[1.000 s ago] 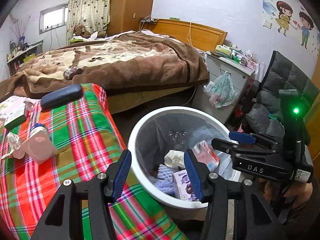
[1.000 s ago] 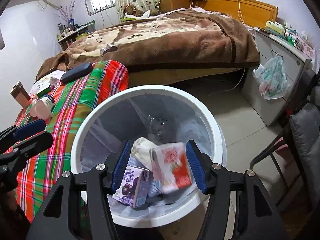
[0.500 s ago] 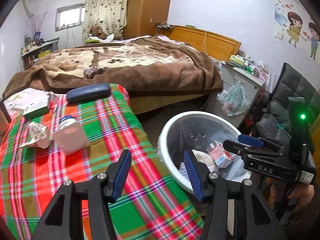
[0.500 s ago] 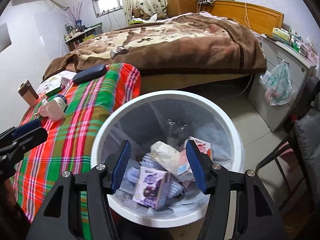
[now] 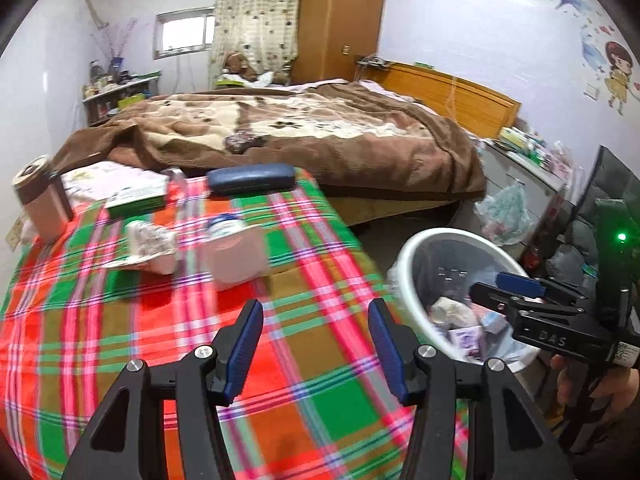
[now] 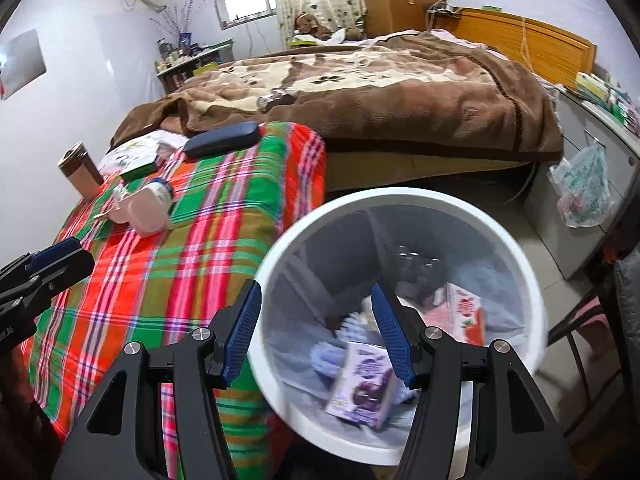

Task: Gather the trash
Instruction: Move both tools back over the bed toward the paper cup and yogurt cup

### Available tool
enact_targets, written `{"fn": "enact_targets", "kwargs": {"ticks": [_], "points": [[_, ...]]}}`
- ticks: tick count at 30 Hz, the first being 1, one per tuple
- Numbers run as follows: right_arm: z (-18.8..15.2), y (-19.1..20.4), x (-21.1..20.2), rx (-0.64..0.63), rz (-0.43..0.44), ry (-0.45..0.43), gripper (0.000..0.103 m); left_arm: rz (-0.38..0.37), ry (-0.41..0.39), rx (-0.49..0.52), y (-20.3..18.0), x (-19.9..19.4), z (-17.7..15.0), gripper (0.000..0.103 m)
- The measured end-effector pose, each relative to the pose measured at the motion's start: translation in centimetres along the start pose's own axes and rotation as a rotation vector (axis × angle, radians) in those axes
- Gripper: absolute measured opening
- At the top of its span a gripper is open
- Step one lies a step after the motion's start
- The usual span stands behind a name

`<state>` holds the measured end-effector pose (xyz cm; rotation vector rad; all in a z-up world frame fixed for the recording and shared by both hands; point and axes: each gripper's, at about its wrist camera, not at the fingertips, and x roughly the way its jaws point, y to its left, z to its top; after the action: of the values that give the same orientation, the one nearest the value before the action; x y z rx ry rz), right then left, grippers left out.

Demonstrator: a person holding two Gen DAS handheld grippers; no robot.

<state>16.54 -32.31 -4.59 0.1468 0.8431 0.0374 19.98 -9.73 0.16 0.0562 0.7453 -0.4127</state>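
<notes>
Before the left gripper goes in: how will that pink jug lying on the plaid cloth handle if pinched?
The pink jug lies on its side, so a nudge may slide it across the plaid cloth. It looks like thin plastic, probably light and somewhat squashy. Its flat sides suggest it won't roll, though blur hides details.

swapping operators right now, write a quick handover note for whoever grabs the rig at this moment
Left tool: open, empty, above the plaid cloth.
Right tool: open, empty, at the near rim of the white bin.
Done: the bin holds a purple carton, a red-and-white carton and other scraps.
Left on the cloth: a crumpled wrapper and a pink bottle with a blue cap, side by side.
Also there: a dark blue case, a green-edged box, a brown cup; whether these are trash I cannot tell.
</notes>
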Motion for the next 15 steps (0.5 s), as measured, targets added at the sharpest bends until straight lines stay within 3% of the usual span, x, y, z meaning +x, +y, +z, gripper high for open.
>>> {"fn": "enact_targets", "kwargs": {"ticks": [15], "points": [[1.2, 6.7, 3.4, -0.121, 0.084, 0.039, 0.059, 0.143, 0.016, -0.125, 10.5, 0.3, -0.3, 0.054]]}}
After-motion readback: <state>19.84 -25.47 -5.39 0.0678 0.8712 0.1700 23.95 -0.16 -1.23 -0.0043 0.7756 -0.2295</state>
